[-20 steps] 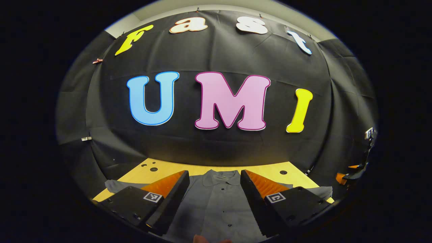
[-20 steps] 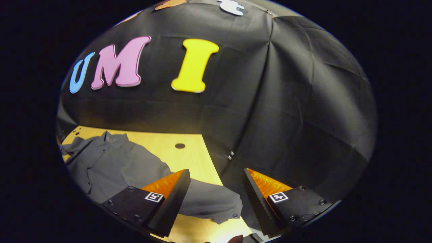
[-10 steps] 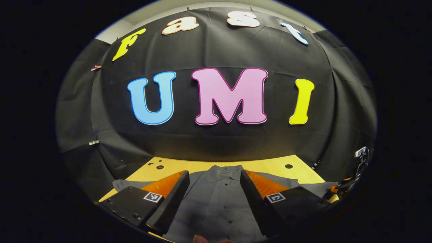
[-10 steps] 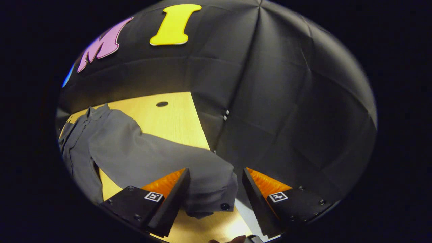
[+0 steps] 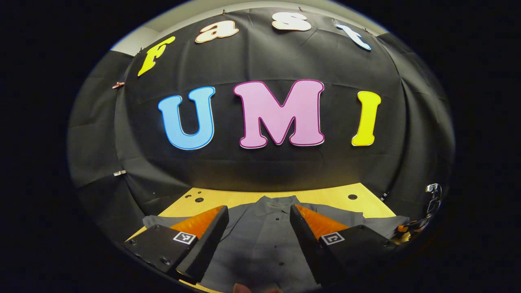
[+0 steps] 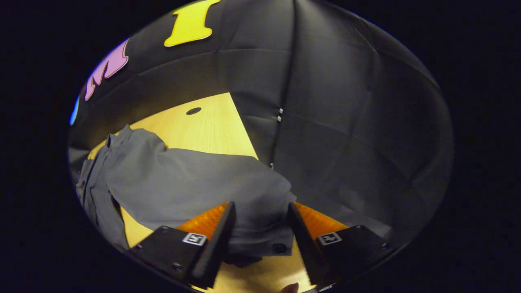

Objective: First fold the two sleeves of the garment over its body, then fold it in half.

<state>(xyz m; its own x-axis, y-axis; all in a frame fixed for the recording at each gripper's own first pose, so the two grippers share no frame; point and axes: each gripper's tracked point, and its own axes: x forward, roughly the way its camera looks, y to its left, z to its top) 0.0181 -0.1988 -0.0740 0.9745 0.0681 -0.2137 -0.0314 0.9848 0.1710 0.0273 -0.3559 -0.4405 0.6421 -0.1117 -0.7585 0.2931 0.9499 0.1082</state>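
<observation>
Right tongs (image 6: 260, 211) have closed in around the sleeve cuff (image 6: 264, 232).

Right gripper (image 6: 260, 228) low over the pale wooden surface (image 6: 211, 130), jaws apart with the cuff (image 6: 264, 240) of a grey shirt's sleeve (image 6: 195, 187) lying between them, sleeve stretched out flat from the shirt's body (image 6: 95, 191) at left, fingertip (image 6: 290, 288) at bottom edge

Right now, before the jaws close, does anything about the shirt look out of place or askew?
Nothing is damaged. The grey shirt lies flat, buttoned, collar toward the wall. One oddity: its sleeve cuff reaches the wooden table's edge, between the right gripper's open jaws.
</observation>
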